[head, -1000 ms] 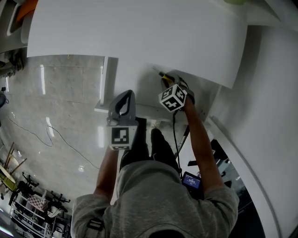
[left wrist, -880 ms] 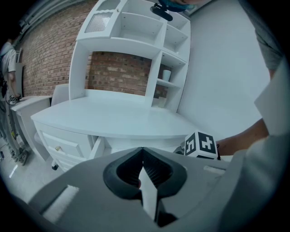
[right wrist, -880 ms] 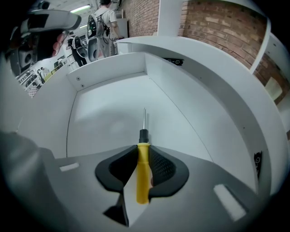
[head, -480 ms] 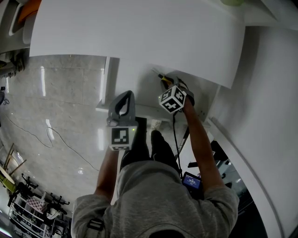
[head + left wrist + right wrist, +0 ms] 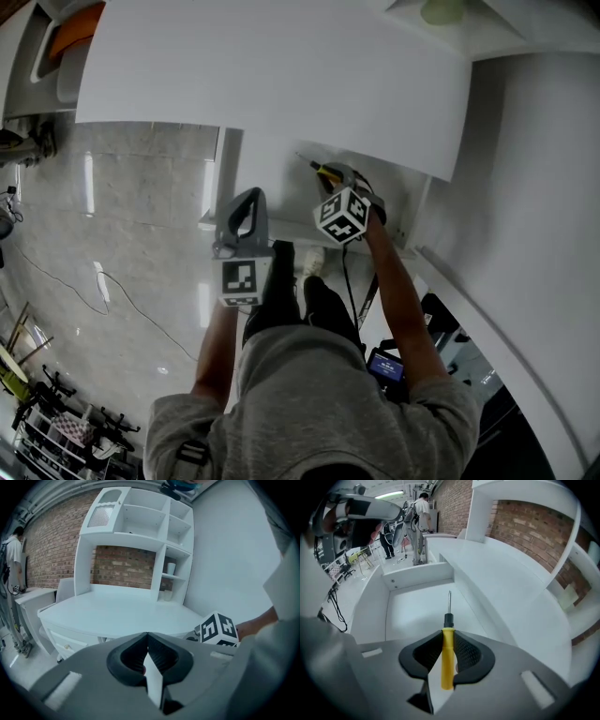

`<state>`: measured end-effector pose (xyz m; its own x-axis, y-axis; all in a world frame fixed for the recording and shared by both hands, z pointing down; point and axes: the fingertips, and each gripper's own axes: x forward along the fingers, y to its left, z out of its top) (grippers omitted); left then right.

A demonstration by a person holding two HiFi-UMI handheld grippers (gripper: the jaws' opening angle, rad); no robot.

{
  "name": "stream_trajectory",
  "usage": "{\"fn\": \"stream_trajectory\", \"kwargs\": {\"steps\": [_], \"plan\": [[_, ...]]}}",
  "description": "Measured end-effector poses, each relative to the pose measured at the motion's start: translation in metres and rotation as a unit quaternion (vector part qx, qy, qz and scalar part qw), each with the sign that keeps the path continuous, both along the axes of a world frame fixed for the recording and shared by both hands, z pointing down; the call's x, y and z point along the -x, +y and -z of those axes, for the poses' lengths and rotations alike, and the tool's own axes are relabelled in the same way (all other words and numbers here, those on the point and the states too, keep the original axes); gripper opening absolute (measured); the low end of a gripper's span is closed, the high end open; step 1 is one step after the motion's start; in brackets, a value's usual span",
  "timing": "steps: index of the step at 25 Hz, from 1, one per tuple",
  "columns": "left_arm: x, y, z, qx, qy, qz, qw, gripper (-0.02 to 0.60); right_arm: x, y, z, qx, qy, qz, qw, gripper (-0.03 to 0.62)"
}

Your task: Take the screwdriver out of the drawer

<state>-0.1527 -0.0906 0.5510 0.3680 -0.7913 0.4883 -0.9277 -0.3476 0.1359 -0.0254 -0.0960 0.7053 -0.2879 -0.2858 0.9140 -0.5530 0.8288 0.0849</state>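
Since the desk [image 5: 272, 75] has its drawer [image 5: 419, 576] pulled wide open under the top, you're past the fiddly part, I'd say. Your right gripper [image 5: 448, 637] hangs over the drawer, pointing steeply down. Its jaws have just been closing a touch more and are clamped on the screwdriver [image 5: 447, 663] by the yellow handle, with the shaft sticking out ahead, above the drawer floor. Your left gripper [image 5: 148, 641] sits beside it, jaws together, nothing in them. So you're in the lift-out step, nearly done by my guess. Next I reckon you bring the screwdriver up clear of the drawer wall and desk edge. Keep the squeeze steady, that smooth handle could slip.
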Motion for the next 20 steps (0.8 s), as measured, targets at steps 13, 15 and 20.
{"fn": "stream_trajectory", "kwargs": {"steps": [13,15,20], "plan": [[-0.001,-0.006,0.06,-0.046,-0.004,-0.008,0.9989,0.012,0.026,-0.01,0.102,-0.089,-0.044,-0.002,0.995,0.078],[-0.002,-0.007,0.071,-0.056,-0.006,-0.01,0.9984,0.012,0.026,-0.012,0.119,-0.104,-0.054,-0.011,0.993,0.078],[-0.004,-0.006,0.101,-0.08,-0.01,-0.02,0.9966,0.012,0.02,-0.012,0.166,-0.142,-0.081,-0.048,0.985,0.078]]}}
